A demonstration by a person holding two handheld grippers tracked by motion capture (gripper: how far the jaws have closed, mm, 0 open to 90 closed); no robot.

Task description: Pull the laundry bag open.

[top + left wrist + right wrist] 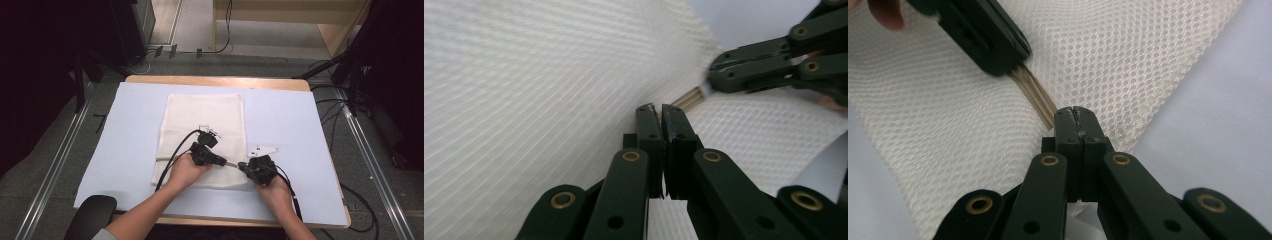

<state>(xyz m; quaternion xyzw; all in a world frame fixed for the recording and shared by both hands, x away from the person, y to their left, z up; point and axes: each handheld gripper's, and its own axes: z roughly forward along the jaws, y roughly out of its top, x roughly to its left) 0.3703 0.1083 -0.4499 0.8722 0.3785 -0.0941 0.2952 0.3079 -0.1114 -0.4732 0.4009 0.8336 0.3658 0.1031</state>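
A white mesh cloth (205,120) lies flat on the light blue table cover (290,120). Close to its near edge a short beige cord (231,164) stretches between my two grippers. My left gripper (225,162) is shut on one end of it, and the cord (689,97) runs off from the shut tips (660,111) toward the right gripper (713,80). My right gripper (242,165) is shut on the other end, with its tips (1075,114) over the mesh (1128,55). There the cord (1035,92) leads up to the left gripper (1010,67).
The cover lies on a wooden table (215,80) whose edges show at the far and near sides. A black chair part (92,212) sits at the near left corner. Black cables (295,200) trail from both grippers. Dark stands and floor cables surround the table.
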